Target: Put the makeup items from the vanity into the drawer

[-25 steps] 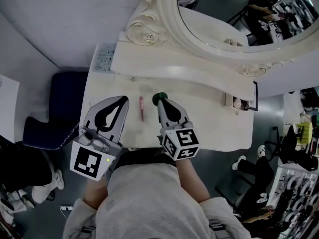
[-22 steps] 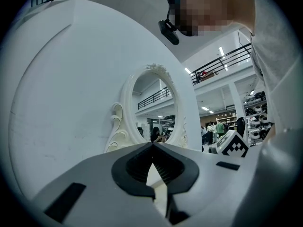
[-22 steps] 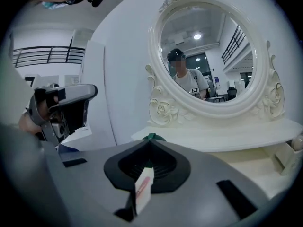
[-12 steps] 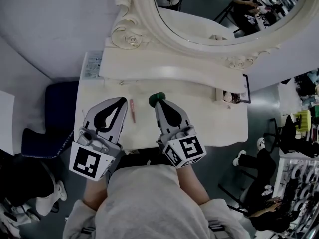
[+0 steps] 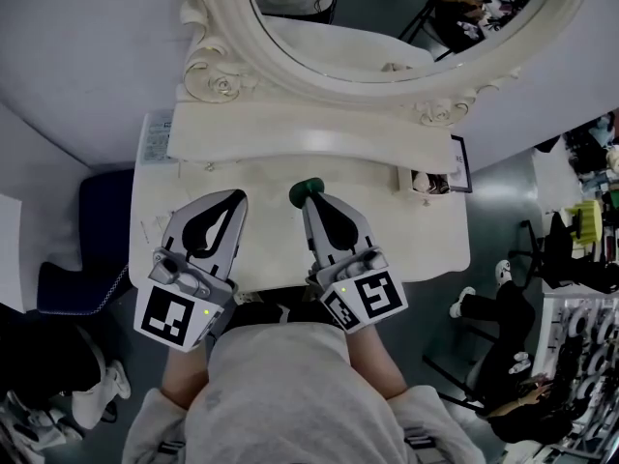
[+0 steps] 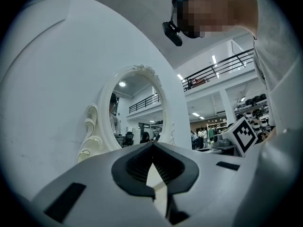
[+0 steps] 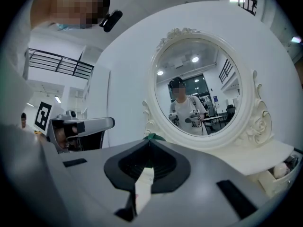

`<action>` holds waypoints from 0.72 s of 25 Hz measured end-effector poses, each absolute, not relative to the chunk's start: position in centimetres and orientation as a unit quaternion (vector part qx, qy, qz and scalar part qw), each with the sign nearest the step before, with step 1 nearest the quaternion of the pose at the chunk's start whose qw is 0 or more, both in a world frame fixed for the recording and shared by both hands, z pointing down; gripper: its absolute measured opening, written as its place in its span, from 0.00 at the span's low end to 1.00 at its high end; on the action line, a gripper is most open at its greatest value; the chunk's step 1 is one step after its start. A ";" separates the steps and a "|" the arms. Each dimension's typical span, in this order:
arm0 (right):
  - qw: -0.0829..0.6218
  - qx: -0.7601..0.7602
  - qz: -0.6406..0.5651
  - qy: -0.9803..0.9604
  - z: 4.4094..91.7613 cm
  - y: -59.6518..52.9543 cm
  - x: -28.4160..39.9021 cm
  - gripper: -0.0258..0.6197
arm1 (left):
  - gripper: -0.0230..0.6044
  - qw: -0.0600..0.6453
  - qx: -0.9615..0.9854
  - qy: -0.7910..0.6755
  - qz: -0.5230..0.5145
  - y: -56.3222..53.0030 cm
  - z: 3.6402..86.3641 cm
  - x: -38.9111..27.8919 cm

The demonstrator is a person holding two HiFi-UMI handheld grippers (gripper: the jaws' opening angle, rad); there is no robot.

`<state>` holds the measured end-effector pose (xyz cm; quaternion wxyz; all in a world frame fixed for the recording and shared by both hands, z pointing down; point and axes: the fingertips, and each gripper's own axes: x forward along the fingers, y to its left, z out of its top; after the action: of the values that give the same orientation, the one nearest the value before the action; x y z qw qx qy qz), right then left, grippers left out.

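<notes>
**Tip grip on the green item, no drawer in sight**

My right gripper (image 5: 311, 200) is clenched. The green item (image 5: 308, 190) sits at its very tip, in the centre of the head view, over the vanity (image 5: 406, 232). In the right gripper view only a green sliver shows past the closed jaws, so I judge the hold shallow. My left gripper (image 5: 236, 197) is clenched on nothing; pale tabletop shows through the gap behind its jaws.

Risks:
- A pinch at the tips could let the green item twist out on a quick swing. It looks round and might roll off the front edge.
- No open drawer shows in any view. A small open box (image 5: 426, 180) sits at the right end of the vanity, right of centre in the frame. I cannot tell whether that is the target.
- If a front drawer has to be pulled, only my left gripper is free, and it is shut.

Against the frame a second ago:
- The vanity sits further left in the frame and more of the mirror (image 5: 387, 27) shows.
- The green item is further right along the vanity, carried with my right gripper.
- The pink stick that lay between the grippers no longer shows. It is probably under my left gripper, where a careless drop could knock it.
</notes>
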<state>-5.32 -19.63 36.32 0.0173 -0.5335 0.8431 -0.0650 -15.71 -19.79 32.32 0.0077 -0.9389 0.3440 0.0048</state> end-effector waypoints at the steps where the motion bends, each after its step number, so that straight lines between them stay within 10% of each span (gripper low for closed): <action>1: 0.018 -0.535 -0.062 0.842 36.1 -19.5 -4.7 0.07 | 0.06 0.008 -0.940 0.342 0.006 -19.7 32.2 -15.1; 18: 0.033 -0.581 -0.034 0.812 33.7 -16.4 6.6 0.07 | 0.06 0.031 -0.950 0.304 0.067 -18.2 28.3 -3.9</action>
<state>6.61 -16.42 33.72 0.0330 -0.5815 0.8122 -0.0340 -3.88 -18.22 28.35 0.0305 -0.9500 0.3035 0.0668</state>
